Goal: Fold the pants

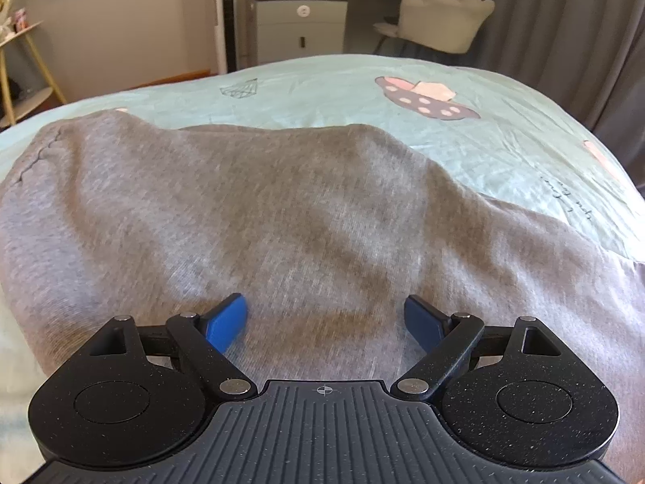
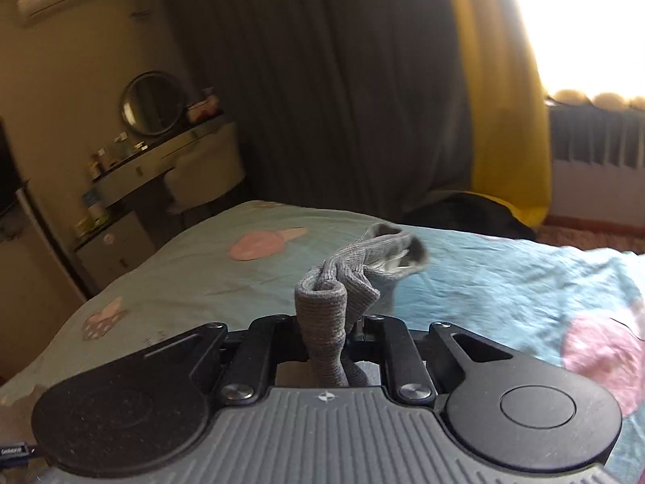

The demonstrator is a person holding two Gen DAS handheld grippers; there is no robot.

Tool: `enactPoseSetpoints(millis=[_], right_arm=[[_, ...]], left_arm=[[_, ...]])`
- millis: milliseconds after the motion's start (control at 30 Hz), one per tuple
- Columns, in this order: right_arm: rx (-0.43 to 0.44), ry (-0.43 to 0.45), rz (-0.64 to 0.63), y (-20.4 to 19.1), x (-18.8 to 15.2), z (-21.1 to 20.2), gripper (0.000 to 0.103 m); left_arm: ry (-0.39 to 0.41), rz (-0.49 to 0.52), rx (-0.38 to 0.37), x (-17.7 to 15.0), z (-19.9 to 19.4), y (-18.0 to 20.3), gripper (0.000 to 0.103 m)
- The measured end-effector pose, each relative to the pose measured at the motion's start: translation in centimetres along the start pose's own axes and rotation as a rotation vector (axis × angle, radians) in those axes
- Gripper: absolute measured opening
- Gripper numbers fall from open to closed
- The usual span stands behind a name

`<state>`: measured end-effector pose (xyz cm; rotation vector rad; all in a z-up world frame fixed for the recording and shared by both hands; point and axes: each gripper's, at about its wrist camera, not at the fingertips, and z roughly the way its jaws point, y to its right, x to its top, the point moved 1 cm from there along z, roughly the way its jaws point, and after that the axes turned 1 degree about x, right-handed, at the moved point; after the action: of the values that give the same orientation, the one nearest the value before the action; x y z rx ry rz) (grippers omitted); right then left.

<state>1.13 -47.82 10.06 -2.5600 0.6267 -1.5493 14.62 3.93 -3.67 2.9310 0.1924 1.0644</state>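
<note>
Grey knit pants (image 1: 282, 209) lie spread on a pale green bedsheet (image 1: 504, 129), filling most of the left wrist view. My left gripper (image 1: 324, 320) is open just above the fabric, its blue fingertips (image 1: 227, 320) wide apart and holding nothing. My right gripper (image 2: 324, 322) is shut on a bunched ribbed end of the pants (image 2: 322, 306), lifted above the bedsheet (image 2: 193, 274). The gathered cloth hides its fingertips, and a cuff opening (image 2: 403, 248) sticks out beyond them.
A grey nightstand (image 1: 296, 26), a white chair (image 1: 435, 20) and a grey curtain (image 1: 564, 20) stand beyond the bed. In the right wrist view a dressing table with a round mirror (image 2: 151, 103) stands left, a dark and yellow curtain (image 2: 504, 121) behind, and a dark heap (image 2: 475, 213) at the far bed edge.
</note>
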Motion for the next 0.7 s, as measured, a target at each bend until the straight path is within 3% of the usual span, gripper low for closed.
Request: enactPoseSetpoints(millis=[100, 267, 367, 433, 500, 533, 600, 700], right_arm=[[0.122, -0.064, -0.204, -8.3, -1.7, 0.6, 0.014], [0.284, -0.22, -0.361, -16.1, -7.4, 1.5, 0.014], [0.322, -0.362, -0.435, -19.0, -11.5, 2.5, 0.015], [0.305, -0.43, -0.486, -19.9, -13.6, 2.9, 0.024], [0.344, -0.495, -0.46, -20.0, -14.1, 2.5, 0.035], [0.376, -0.488, -0.427, -19.8, -13.6, 2.0, 0.041], [0.414, -0.452, -0.359, -18.8, -12.4, 0.9, 0.041], [0.37, -0.406, -0.216, -16.4, -10.9, 0.2, 0.043]], left_arm=[[0.004, -0.013, -0.011, 0.0, -0.2, -0.3, 0.09], [0.023, -0.033, -0.032, -0.1, -0.7, -0.8, 0.09], [0.032, -0.028, -0.049, -0.2, -1.1, -0.8, 0.09], [0.03, -0.015, -0.058, -0.3, -1.1, -0.7, 0.09], [0.034, 0.003, -0.064, -0.3, -1.2, -0.4, 0.09], [0.037, 0.01, -0.067, -0.4, -1.3, -0.3, 0.09], [0.044, 0.028, -0.073, -0.4, -1.4, 0.0, 0.09], [0.051, 0.055, -0.076, -0.5, -1.5, 0.6, 0.091]])
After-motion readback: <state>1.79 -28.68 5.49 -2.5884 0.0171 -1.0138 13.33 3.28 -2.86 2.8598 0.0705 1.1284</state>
